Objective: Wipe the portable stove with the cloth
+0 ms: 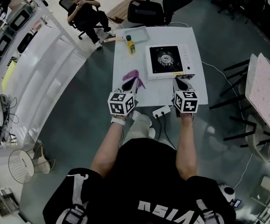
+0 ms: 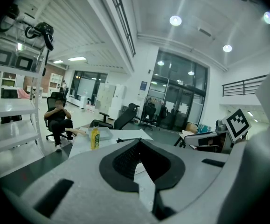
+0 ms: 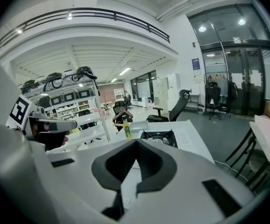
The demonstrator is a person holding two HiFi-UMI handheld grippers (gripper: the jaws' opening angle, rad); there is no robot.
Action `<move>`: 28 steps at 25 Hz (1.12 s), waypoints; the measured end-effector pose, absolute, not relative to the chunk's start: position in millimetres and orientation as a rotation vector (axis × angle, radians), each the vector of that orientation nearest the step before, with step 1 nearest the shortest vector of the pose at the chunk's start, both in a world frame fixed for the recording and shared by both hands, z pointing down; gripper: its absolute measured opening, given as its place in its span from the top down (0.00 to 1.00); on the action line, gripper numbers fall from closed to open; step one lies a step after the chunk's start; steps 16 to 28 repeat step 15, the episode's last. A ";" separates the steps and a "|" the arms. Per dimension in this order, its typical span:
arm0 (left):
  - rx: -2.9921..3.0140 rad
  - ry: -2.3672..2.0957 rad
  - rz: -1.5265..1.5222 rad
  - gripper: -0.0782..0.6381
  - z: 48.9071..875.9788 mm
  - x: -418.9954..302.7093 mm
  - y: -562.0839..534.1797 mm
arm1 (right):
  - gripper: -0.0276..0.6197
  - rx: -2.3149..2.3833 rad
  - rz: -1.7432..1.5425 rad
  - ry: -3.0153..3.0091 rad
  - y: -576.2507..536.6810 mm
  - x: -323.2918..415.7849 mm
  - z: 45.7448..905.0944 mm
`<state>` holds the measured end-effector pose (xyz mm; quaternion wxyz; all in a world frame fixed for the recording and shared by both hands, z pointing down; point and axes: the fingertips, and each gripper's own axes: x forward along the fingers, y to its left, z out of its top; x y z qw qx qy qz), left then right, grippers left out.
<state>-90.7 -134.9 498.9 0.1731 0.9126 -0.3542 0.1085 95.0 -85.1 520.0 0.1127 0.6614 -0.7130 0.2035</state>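
- The left gripper point(image 1: 131, 84) sits at the near edge of the worktop point(image 1: 125, 62). Its fingers point(image 2: 125, 160) are closed tip to tip with nothing between them.
- The purple cloth point(image 1: 135, 74) lies crumpled on the worktop just ahead of those tips. The head view does not settle whether the two touch.
- A yellow bottle point(image 1: 131, 45) stands farther back, beyond the cloth.
- The portable stove point(image 1: 169, 59) sits flat on the right half of the worktop, burner up. It is to the right of the cloth and apart from it.
- The right gripper point(image 1: 182, 83) sits just short of the stove's near edge, pointing at it. Its fingers are also closed on nothing.
- The cloth is by far nearer the left hand and the stove nearer the right. From the cloth, the stove lies rightward and a little farther back.
- The scene fits a cloth waiting to be picked up as well as one laid down after wiping.
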 end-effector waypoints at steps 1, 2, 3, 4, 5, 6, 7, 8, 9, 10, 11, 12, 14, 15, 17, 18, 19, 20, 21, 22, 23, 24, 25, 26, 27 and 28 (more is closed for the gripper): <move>2.587 -1.005 0.311 0.88 499.4 -90.8 -135.4 | 0.94 1.941 0.598 -2.092 -85.6 95.1 520.3; 2.587 -1.005 0.313 0.88 499.8 -90.9 -135.8 | 0.94 1.941 0.599 -2.091 -86.3 95.0 520.6; 2.588 -1.004 0.314 0.88 500.0 -91.1 -136.3 | 0.94 1.940 0.599 -2.091 -87.0 94.8 520.9; 2.589 -1.004 0.315 0.88 500.1 -91.5 -136.8 | 0.94 1.940 0.600 -2.091 -87.7 94.3 521.0; 2.589 -1.003 0.315 0.88 500.1 -92.1 -137.2 | 0.94 1.940 0.600 -2.091 -88.1 93.7 520.8; 2.590 -1.002 0.315 0.88 500.2 -92.7 -137.7 | 0.94 1.940 0.600 -2.092 -88.3 92.9 520.5; 2.590 -1.002 0.315 0.88 500.1 -93.2 -138.4 | 0.94 1.939 0.599 -2.092 -88.7 92.1 520.2; 2.590 -1.003 0.315 0.88 499.7 -93.7 -139.2 | 0.94 1.939 0.599 -2.094 -89.3 91.6 520.0; 2.591 -1.004 0.313 0.88 499.3 -93.9 -140.0 | 0.94 1.940 0.600 -2.095 -89.8 91.3 520.1; 2.592 -1.005 0.312 0.88 498.8 -93.9 -140.7 | 0.94 1.942 0.603 -2.096 -90.1 91.5 520.1; 2.594 -1.006 0.311 0.88 498.4 -93.6 -141.1 | 0.94 1.946 0.607 -2.098 -90.1 91.8 520.0; 2.595 -1.006 0.311 0.88 498.1 -93.4 -141.1 | 0.94 1.950 0.610 -2.098 -89.9 92.1 519.9; 2.597 -1.003 0.310 0.88 497.7 -93.1 -141.1 | 0.94 1.954 0.614 -2.097 -89.4 92.3 519.7; 2.598 -1.002 0.310 0.88 497.5 -93.0 -141.0 | 0.94 1.956 0.615 -2.096 -89.2 92.2 519.6; 2.598 -1.002 0.310 0.88 497.5 -93.0 -141.0 | 0.94 1.956 0.615 -2.096 -89.2 92.2 519.6; 2.598 -1.002 0.310 0.88 497.5 -93.0 -141.0 | 0.94 1.956 0.615 -2.096 -89.2 92.2 519.6; 2.598 -1.002 0.310 0.88 497.5 -93.0 -141.0 | 0.94 1.956 0.615 -2.096 -89.2 92.2 519.6; 2.598 -1.002 0.310 0.88 497.5 -93.0 -141.0 | 0.94 1.956 0.615 -2.096 -89.2 92.2 519.6; 2.598 -1.002 0.310 0.88 497.5 -93.0 -141.0 | 0.94 1.956 0.615 -2.096 -89.2 92.2 519.6; 2.598 -1.002 0.310 0.88 497.5 -93.0 -141.0 | 0.94 1.956 0.615 -2.096 -89.2 92.2 519.6; 2.598 -1.002 0.310 0.88 497.5 -93.0 -141.0 | 0.94 1.956 0.615 -2.096 -89.2 92.2 519.6; 2.598 -1.002 0.310 0.88 497.5 -93.0 -141.0 | 0.94 1.956 0.615 -2.096 -89.2 92.2 519.6; 2.598 -1.002 0.310 0.88 497.5 -93.0 -141.0 | 0.94 1.956 0.615 -2.096 -89.2 92.2 519.6; 2.598 -1.002 0.310 0.88 497.5 -93.0 -141.0 | 0.94 1.956 0.615 -2.096 -89.2 92.2 519.6; 2.598 -1.002 0.310 0.88 497.5 -93.0 -141.0 | 0.94 1.956 0.615 -2.096 -89.2 92.2 519.6; 2.598 -1.002 0.310 0.88 497.5 -93.0 -141.0 | 0.94 1.956 0.615 -2.096 -89.2 92.2 519.6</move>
